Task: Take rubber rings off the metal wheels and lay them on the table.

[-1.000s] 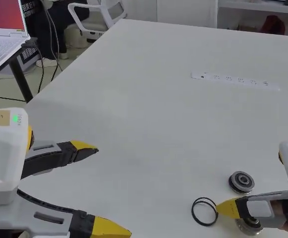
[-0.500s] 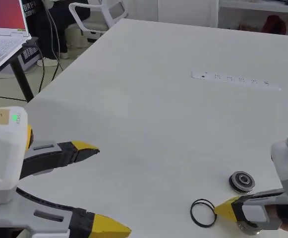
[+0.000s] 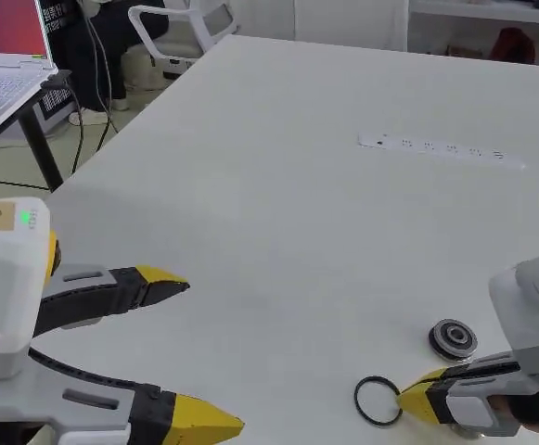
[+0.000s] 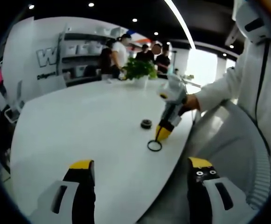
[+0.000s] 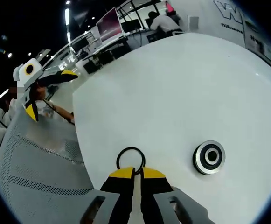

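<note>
At the bottom centre of the right gripper view, the right gripper (image 5: 133, 171) has its jaws pressed together on the near edge of the ring (image 5: 130, 148), which lies flat on the table (image 3: 278, 185). The wheel (image 5: 209, 157) sits apart from the ring, toward the lower right of that view. In the lower left of the head view, the left gripper (image 3: 195, 357) hangs over the table with its jaws spread wide, holding nothing.

Right gripper (image 4: 162, 135) beside rubber ring (image 4: 154, 146)
</note>
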Tool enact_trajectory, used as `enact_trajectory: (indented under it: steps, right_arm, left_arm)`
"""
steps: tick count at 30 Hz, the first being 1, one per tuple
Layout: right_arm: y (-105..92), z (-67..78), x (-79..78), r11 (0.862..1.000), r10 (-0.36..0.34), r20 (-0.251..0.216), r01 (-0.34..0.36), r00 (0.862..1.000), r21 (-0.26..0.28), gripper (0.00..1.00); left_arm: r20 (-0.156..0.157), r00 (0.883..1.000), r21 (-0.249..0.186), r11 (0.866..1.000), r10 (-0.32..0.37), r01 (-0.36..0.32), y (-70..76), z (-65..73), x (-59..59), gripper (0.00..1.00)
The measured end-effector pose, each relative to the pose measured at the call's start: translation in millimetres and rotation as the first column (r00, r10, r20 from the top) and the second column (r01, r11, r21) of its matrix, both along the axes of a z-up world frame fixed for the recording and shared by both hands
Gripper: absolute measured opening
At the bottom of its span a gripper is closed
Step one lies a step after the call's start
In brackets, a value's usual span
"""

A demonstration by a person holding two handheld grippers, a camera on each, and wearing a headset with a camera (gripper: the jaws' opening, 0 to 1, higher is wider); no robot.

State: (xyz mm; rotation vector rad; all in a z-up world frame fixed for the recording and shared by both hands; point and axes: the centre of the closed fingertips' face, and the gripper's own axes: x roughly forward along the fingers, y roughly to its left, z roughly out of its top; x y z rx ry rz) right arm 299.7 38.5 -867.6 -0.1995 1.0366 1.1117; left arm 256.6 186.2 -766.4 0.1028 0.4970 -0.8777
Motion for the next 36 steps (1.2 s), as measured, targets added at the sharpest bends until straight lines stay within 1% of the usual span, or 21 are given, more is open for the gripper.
enact_trajectory:
  steps: [7, 11, 13, 22, 24, 28, 31, 35, 36]
  right_arm:
    - [-1.1, -0.7, 0.7, 1.0, 0.01, 0.009, -0.01, 1.0, -0.009, 0.01]
    - [-2.1, 0.5, 2.7, 1.0, 0.002, 0.011, -0.002, 1.0, -0.005, 0.01]
    - [-2.6, 1.3, 3.6, 1.0, 0.001, 0.022, -0.001, 1.0, -0.009, 0.01]
    - [-8.1, 6.3, 9.0, 1.0, -0.019, 0.038, 0.019, 0.999, -0.005, 0.02]
    - [-8.8, 10.7, 11.1, 1.0, -0.028, 0.046, 0.028, 0.999, 0.005, 0.03]
    - [-7.1, 21.8, 14.4, 0.996, -0.069, 0.034, 0.067, 0.997, 0.056, 0.05]
    - [-6.6, 31.5, 16.6, 0.993, -0.09, 0.042, 0.086, 0.995, 0.083, 0.07]
    - [-2.8, 49.8, 20.7, 0.978, -0.144, 0.03, 0.137, 0.989, 0.155, 0.09]
    - [-3.6, 52.7, 21.1, 0.978, -0.146, 0.034, 0.138, 0.989, 0.159, 0.11]
  left_arm:
    - [0.0, 1.0, 0.003, 1.0, 0.0, 0.0, -0.4, -0.3, 0.1, 0.82]
    - [0.0, 1.0, 0.004, 1.0, -0.001, 0.001, -0.5, -0.3, 0.1, 0.82]
    - [-0.001, 1.0, 0.004, 1.0, -0.002, 0.002, -0.5, -0.3, 0.1, 0.82]
    - [0.001, 1.0, 0.004, 1.0, -0.006, 0.006, -0.8, -0.3, 1.3, 0.82]
    - [0.003, 1.0, 0.003, 1.0, -0.009, 0.009, -1.1, 0.4, 1.9, 0.82]
    - [0.009, 1.0, 0.0, 1.0, -0.016, 0.016, -0.7, 2.5, 4.9, 0.82]
    - [0.014, 1.0, 0.0, 1.0, -0.024, 0.024, -0.7, 4.0, 6.8, 0.83]
    - [0.023, 0.999, 0.005, 0.999, -0.034, 0.034, -1.0, 6.7, 9.3, 0.85]
    - [0.026, 0.999, 0.005, 0.999, -0.036, 0.036, -1.1, 7.8, 10.0, 0.85]
